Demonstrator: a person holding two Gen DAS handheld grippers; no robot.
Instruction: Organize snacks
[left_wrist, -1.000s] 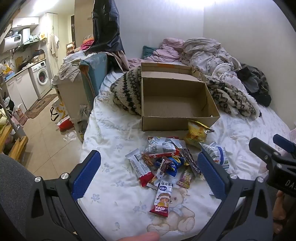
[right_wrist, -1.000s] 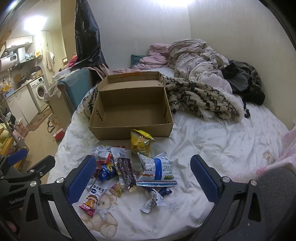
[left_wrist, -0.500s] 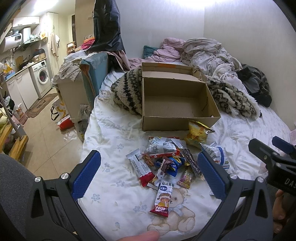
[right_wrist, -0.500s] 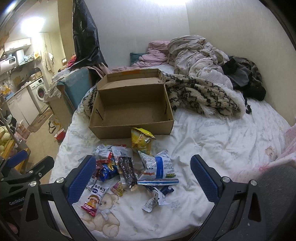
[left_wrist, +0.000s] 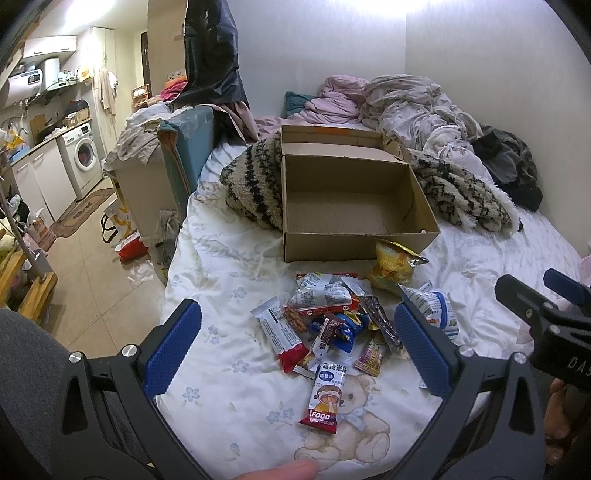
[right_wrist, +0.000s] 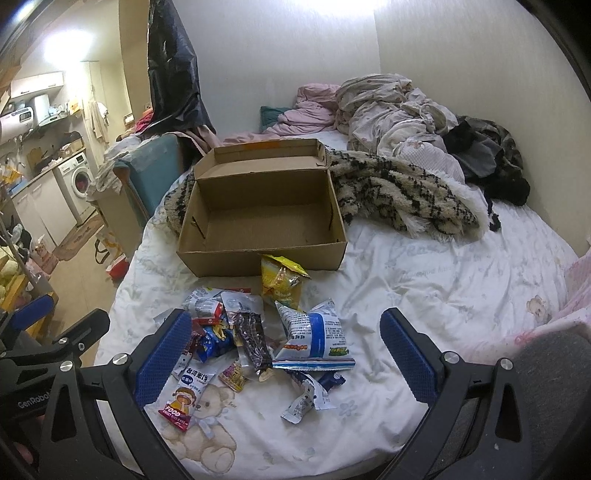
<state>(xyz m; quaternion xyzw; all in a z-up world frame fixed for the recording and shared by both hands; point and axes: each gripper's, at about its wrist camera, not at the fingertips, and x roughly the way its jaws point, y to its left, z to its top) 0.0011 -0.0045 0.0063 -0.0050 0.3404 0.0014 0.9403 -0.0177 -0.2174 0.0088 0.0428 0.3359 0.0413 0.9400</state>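
A pile of snack packets (left_wrist: 332, 325) (right_wrist: 236, 332) lies on the white bed sheet in front of an open, empty cardboard box (left_wrist: 351, 206) (right_wrist: 258, 221). A yellow bag (left_wrist: 391, 266) (right_wrist: 282, 282) leans near the box's front wall. A blue-and-white bag (right_wrist: 314, 339) (left_wrist: 432, 306) lies right of the pile. My left gripper (left_wrist: 295, 350) hovers open above the pile with nothing between its fingers. My right gripper (right_wrist: 284, 354) is open too, over the blue-and-white bag and a small torn wrapper (right_wrist: 306, 398).
A black-and-cream fuzzy blanket (right_wrist: 399, 195) lies behind and beside the box. Crumpled bedding and clothes (right_wrist: 406, 110) pile up against the far wall. The bed's left edge drops to a tiled floor (left_wrist: 85, 266) with bags, a cabinet and a washing machine (left_wrist: 85, 155).
Both grippers have shifted slightly; the right view has crept a little closer to the snacks. Nothing was picked up or moved.
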